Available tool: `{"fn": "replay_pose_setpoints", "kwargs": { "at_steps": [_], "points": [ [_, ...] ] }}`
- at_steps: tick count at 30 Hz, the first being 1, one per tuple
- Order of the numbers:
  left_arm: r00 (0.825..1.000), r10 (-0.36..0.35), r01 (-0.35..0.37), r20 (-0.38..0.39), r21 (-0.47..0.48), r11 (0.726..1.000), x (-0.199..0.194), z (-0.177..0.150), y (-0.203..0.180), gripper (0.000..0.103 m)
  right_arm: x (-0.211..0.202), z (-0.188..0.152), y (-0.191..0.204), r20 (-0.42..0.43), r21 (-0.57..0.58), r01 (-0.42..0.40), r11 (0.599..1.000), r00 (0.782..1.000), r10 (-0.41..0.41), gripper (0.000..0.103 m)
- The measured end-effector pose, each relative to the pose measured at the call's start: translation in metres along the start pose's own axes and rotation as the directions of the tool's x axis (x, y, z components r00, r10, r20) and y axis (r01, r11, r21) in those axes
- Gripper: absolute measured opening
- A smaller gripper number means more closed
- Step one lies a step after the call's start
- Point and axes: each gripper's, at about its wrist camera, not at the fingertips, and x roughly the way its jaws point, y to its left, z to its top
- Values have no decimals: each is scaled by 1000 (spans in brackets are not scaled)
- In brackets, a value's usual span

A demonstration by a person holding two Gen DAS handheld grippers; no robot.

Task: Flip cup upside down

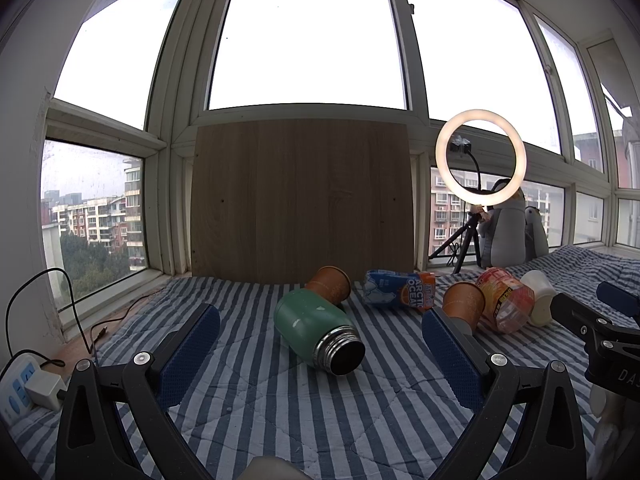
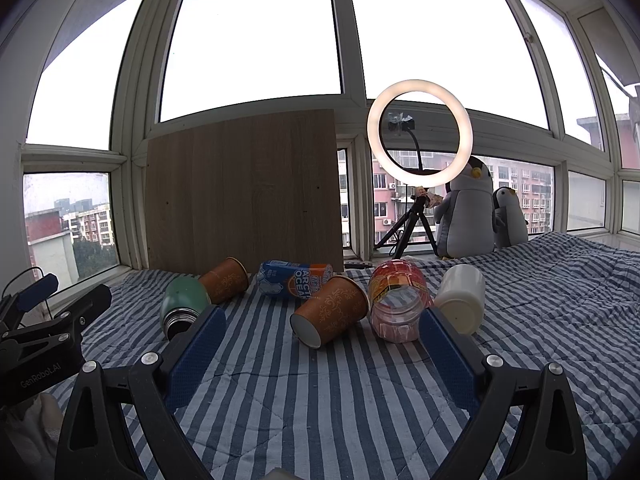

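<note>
A striped blue quilt (image 2: 320, 400) fills the lower frame. At its centre, in the right wrist view, the orange paper cup (image 2: 330, 310) lies on its side, long axis diagonal, mouth toward lower left. The right gripper (image 2: 320, 344) is spread wide, empty. The left wrist view adds a gaping left gripper (image 1: 320, 344) and a green flask (image 1: 318, 330).
</note>
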Motion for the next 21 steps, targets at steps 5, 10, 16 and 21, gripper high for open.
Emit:
{"fn": "replay_pose_setpoints", "kwargs": {
  "at_steps": [5, 10, 16, 21],
  "points": [
    [1000, 0, 0, -1, 0, 1000, 0, 0, 0, 103, 0, 0, 0, 0, 0, 0, 1000, 1000, 0, 96],
    [1000, 0, 0, -1, 0, 1000, 0, 0, 0, 103, 0, 0, 1, -1, 0, 0, 1000, 1000, 0, 96],
    [1000, 0, 0, -1, -1, 1000, 0, 0, 0, 103, 0, 0, 0, -2, 1, 0, 1000, 1000, 0, 96],
    [1000, 0, 0, -4, -2, 1000, 2, -2, 0, 103, 0, 0, 0, -3, 1, 0, 1000, 1000, 0, 97]
  ]
}}
